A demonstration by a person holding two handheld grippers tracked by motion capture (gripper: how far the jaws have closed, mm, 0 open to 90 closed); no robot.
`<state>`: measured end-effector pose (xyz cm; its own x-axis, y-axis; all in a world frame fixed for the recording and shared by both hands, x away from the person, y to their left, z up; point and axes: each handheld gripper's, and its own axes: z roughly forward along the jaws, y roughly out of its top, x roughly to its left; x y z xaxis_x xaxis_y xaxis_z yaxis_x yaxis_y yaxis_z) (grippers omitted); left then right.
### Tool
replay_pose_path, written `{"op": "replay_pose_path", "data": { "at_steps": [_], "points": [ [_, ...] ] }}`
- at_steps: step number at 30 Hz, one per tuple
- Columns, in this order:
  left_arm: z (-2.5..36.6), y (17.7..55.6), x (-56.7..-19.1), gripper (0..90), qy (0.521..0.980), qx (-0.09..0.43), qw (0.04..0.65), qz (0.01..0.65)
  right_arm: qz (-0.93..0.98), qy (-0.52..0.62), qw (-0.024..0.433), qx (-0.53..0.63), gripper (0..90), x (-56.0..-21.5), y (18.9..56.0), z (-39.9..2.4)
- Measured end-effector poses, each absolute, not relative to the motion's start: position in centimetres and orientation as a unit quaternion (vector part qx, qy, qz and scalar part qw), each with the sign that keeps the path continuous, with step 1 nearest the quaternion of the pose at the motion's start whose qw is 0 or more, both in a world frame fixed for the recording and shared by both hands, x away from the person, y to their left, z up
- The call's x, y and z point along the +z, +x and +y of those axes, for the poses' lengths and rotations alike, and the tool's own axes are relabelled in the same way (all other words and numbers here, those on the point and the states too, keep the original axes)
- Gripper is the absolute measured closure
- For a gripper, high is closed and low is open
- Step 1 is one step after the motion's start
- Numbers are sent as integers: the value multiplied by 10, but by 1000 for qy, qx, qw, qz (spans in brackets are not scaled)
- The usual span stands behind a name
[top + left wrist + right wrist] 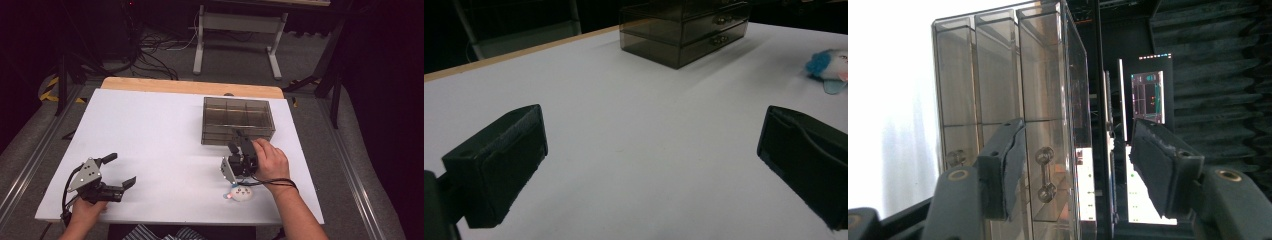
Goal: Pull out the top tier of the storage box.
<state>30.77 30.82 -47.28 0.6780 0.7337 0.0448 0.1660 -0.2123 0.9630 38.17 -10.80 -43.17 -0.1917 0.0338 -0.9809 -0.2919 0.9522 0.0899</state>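
No text, label, brand or number can be read anywhere. The lit screen [1147, 96] in the right gripper view shows coloured marks too small to make out. The only sign-like marking is the yellow-and-black hazard tape [49, 89] on the floor left of the table, which carries no words.

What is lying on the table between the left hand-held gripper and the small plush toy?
Nothing: in the high view, bare white table separates the left hand-held gripper from the plush toy.
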Motion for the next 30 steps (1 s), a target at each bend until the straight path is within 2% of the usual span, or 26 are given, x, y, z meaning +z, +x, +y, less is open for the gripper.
{"op": "replay_pose_path", "data": {
  "at_steps": [19,30],
  "points": [
    [308,308,-473,5,735,258,548,306,754,-86,643,103,467,-442,393,-110],
    [308,308,-473,5,736,258,547,306,759,-86,640,85,546,-448,398,-113]
  ]
}}
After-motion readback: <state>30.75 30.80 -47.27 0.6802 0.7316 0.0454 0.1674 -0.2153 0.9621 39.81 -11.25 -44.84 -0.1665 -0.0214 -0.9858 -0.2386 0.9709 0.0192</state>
